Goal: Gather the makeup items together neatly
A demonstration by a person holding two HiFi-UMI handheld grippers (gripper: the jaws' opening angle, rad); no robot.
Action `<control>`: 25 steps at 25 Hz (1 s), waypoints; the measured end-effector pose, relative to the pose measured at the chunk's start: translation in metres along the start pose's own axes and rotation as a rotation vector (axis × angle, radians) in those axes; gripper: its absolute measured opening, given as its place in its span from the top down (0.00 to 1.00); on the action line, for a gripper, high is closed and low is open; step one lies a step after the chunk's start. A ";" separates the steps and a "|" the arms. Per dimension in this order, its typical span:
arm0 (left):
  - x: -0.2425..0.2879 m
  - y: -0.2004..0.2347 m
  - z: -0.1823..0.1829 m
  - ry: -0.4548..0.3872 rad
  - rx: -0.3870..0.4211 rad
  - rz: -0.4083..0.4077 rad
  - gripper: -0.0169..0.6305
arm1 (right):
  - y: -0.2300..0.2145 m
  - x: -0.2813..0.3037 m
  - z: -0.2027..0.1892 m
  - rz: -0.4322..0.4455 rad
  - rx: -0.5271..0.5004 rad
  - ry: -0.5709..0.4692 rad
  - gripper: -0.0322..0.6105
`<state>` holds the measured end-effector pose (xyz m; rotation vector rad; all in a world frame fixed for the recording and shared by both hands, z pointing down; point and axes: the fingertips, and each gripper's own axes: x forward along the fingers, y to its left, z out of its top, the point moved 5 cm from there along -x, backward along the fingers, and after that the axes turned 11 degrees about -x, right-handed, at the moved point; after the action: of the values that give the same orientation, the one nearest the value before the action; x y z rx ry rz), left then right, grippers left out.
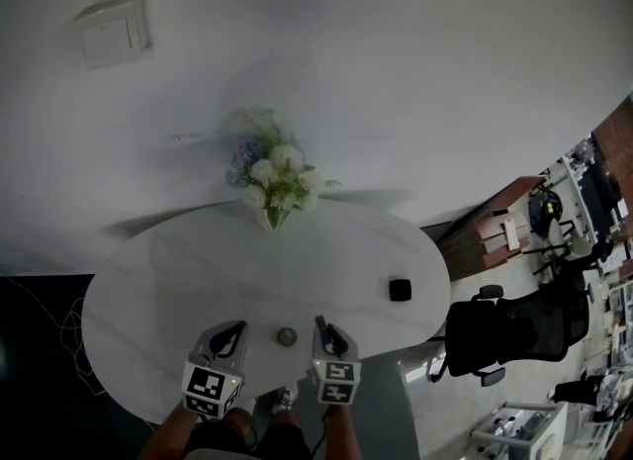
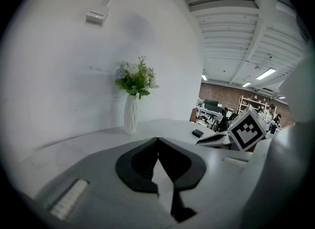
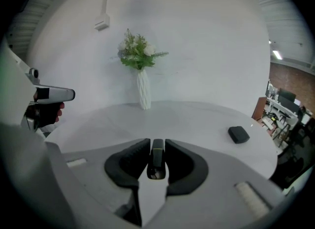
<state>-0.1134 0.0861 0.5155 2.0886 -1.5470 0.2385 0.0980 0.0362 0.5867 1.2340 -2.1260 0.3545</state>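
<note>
White oval table [image 1: 148, 290] against a pale wall, seen from the head view. A vase of flowers [image 1: 272, 186] stands at the far edge. A black case [image 1: 400, 290] lies alone toward the right side, well apart from everything else. A small round item [image 1: 287, 336] sits near the front edge, between the left gripper [image 1: 235, 329] and the right gripper [image 1: 322, 327]. Both grippers hang low over the front of the table, each close beside the round item but not touching it. A black office chair [image 1: 514, 334] stands off the table's right end.

Left gripper view: the left gripper [image 2: 157, 142] has its jaws pressed together at the tips, with nothing between them. Beyond are the vase [image 2: 129, 119], the black case [image 2: 197, 133] and, to the right, the right gripper's marker cube [image 2: 248, 129].

Right gripper view: the right gripper [image 3: 157, 148] pinches a slim dark stick [image 3: 157, 158], both pads hard against its sides. The stick stands along the jaws and has a pale band near its middle. It is possibly a lipstick, but the view is too soft to be sure. The black case [image 3: 238, 134] lies on the table ahead and to the right. The vase [image 3: 143, 92] is at the back. At the left edge, a hand [image 3: 47, 114] holds the left gripper.
</note>
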 end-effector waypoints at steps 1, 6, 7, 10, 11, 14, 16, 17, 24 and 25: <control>-0.001 0.000 -0.004 0.004 -0.004 0.004 0.96 | 0.002 0.001 -0.004 0.010 -0.006 0.005 0.79; -0.003 -0.002 -0.024 0.025 -0.030 0.039 0.96 | 0.007 0.012 -0.020 0.064 -0.048 0.022 0.79; -0.004 -0.003 -0.028 0.028 -0.035 0.047 0.96 | 0.007 0.014 -0.023 0.075 -0.055 0.026 0.79; -0.004 -0.007 -0.042 0.039 -0.050 0.075 0.96 | 0.006 0.022 -0.034 0.105 -0.067 0.041 0.79; -0.004 -0.007 -0.045 0.041 -0.055 0.085 0.96 | 0.006 0.025 -0.037 0.113 -0.069 0.046 0.79; -0.005 -0.008 -0.056 0.047 -0.076 0.116 0.96 | 0.006 0.034 -0.045 0.133 -0.071 0.054 0.79; -0.006 -0.008 -0.062 0.052 -0.086 0.133 0.96 | 0.006 0.039 -0.049 0.138 -0.071 0.054 0.79; -0.006 -0.007 -0.064 0.054 -0.089 0.141 0.96 | 0.006 0.040 -0.050 0.141 -0.074 0.053 0.79; -0.006 -0.010 -0.074 0.057 -0.107 0.173 0.96 | 0.010 0.048 -0.066 0.156 -0.098 0.070 0.79; -0.006 -0.010 -0.076 0.059 -0.109 0.175 0.96 | 0.010 0.049 -0.067 0.156 -0.100 0.070 0.79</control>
<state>-0.0941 0.1318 0.5736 1.8491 -1.6702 0.2703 0.0990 0.0432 0.6700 0.9891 -2.1580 0.3492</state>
